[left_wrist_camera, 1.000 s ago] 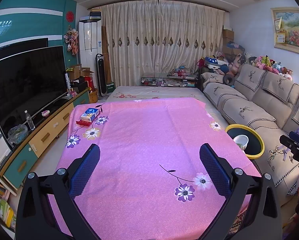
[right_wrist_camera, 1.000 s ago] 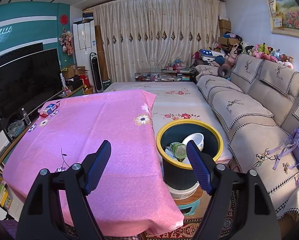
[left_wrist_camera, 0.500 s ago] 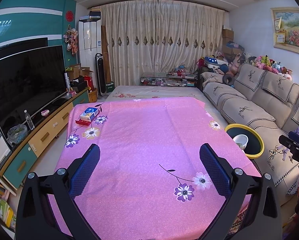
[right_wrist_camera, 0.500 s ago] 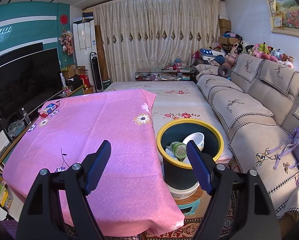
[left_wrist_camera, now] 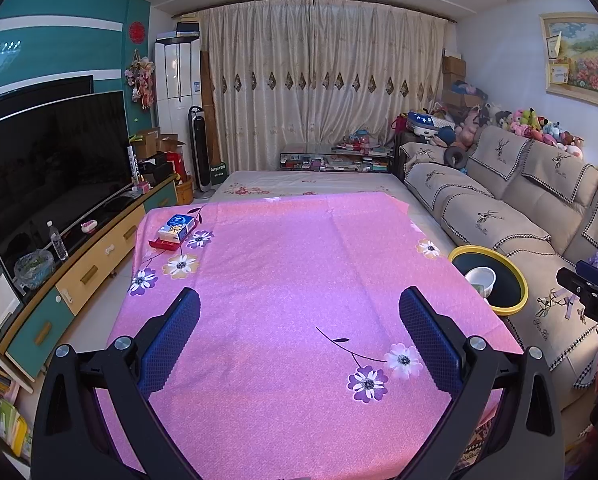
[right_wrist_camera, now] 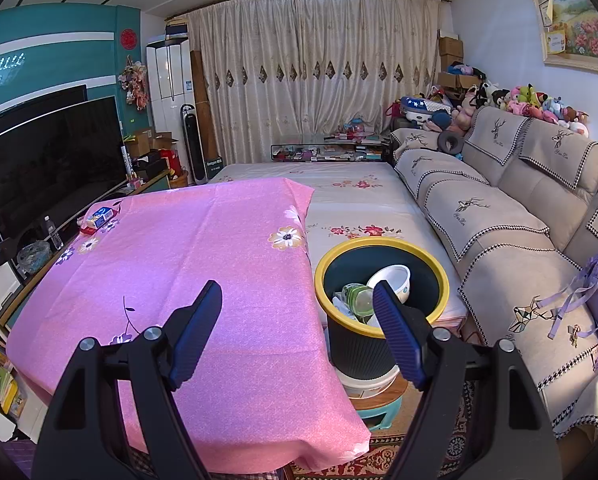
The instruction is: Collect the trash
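Over pink surface (left_wrist_camera: 283,280), both your hand-held grippers, left (left_wrist_camera: 299,316) and right (right_wrist_camera: 299,312), gape empty; reaching far tissue pack (left_wrist_camera: 177,227), you risk dragging cloth, toppling bin (right_wrist_camera: 381,304).

Each black hand-held gripper (left_wrist_camera: 299,312) has blue ribbed pads (right_wrist_camera: 395,332), silver screws.

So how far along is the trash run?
Done: a white bowl and a green-lidded container lie in the yellow-rimmed bin. In hand: nothing; left tongs and right tongs are open. Left: only a tissue pack on a red box at the pink tablecloth's far corner.
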Demonstrator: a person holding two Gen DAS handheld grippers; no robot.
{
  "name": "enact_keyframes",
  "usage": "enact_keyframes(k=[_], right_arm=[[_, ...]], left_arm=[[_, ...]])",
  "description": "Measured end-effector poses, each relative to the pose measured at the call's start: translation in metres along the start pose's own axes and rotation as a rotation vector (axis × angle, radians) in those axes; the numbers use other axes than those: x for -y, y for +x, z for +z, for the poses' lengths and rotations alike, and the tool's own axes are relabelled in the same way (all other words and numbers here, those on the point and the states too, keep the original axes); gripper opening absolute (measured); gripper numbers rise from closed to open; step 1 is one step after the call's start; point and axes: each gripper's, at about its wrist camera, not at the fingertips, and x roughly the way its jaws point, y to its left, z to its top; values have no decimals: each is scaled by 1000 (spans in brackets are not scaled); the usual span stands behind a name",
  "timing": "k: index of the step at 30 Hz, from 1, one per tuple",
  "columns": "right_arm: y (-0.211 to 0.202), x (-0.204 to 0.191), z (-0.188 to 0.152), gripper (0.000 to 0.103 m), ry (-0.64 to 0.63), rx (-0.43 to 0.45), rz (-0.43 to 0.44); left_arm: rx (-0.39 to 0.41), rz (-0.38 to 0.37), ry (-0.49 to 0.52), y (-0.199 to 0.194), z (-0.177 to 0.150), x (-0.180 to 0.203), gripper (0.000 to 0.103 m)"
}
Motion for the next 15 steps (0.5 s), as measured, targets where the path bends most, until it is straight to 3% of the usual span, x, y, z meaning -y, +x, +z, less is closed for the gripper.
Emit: enact_keyframes(k=[15], right_arm=[[1,0,0,74,3,-3,3]], left_arm=[[-5,-3,2,4,0,-4,98]])
